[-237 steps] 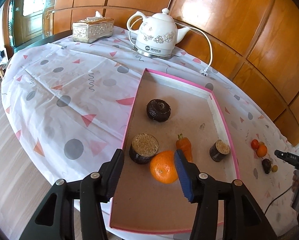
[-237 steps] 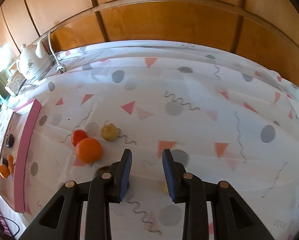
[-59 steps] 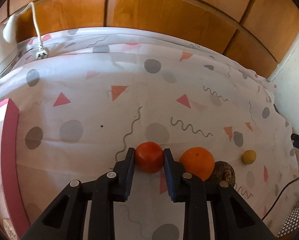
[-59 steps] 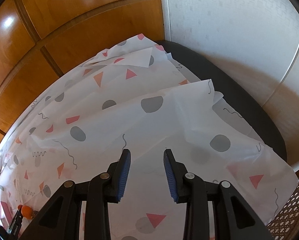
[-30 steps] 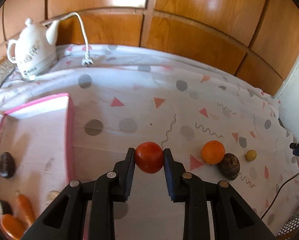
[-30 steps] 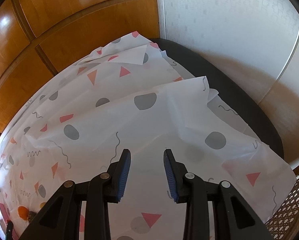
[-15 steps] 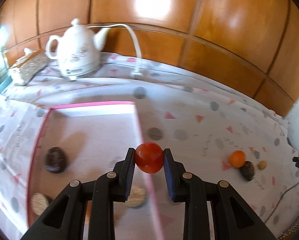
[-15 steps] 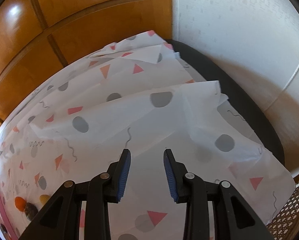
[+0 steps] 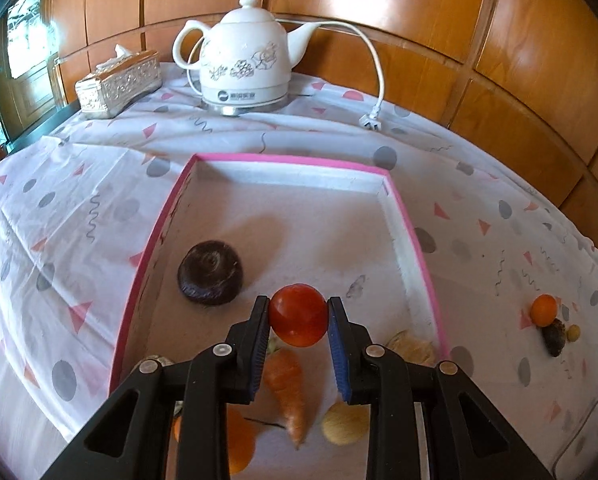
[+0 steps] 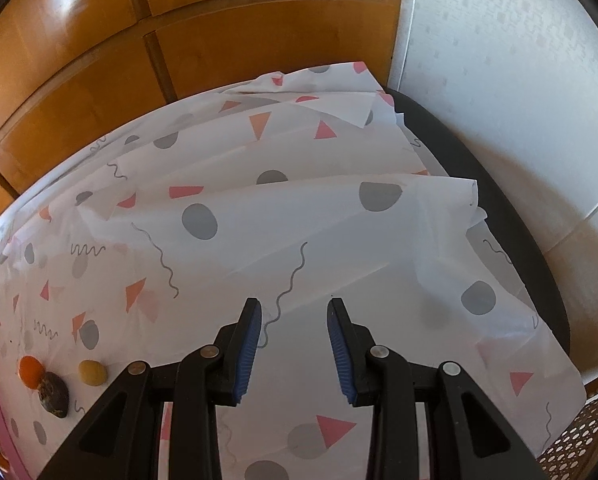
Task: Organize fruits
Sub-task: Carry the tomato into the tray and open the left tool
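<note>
My left gripper (image 9: 298,307) is shut on a red tomato (image 9: 298,318) and holds it above the pink-rimmed tray (image 9: 416,248). In the tray lie a dark round fruit (image 9: 211,272), a carrot (image 9: 289,394), an orange (image 9: 237,442) partly hidden by my fingers, and a pale yellow fruit (image 9: 345,426). Out on the cloth to the right sit a small orange (image 9: 544,310), a dark fruit (image 9: 554,337) and a small yellow fruit (image 9: 572,332). My right gripper (image 10: 295,340) is open over bare cloth, well right of that same orange (image 10: 31,370), dark fruit (image 10: 53,395) and yellow fruit (image 10: 92,372).
A white kettle (image 9: 245,68) with its cord and plug (image 9: 373,122) and a silver tissue box (image 9: 119,82) stand behind the tray. Wood panelling runs behind the table. The dark table edge (image 10: 499,200) and a white wall lie to the right.
My left gripper has carried the tomato leftward from the cloth to above the tray. The right wrist view has swung a little, bringing the three loose fruits further into view at lower left.
</note>
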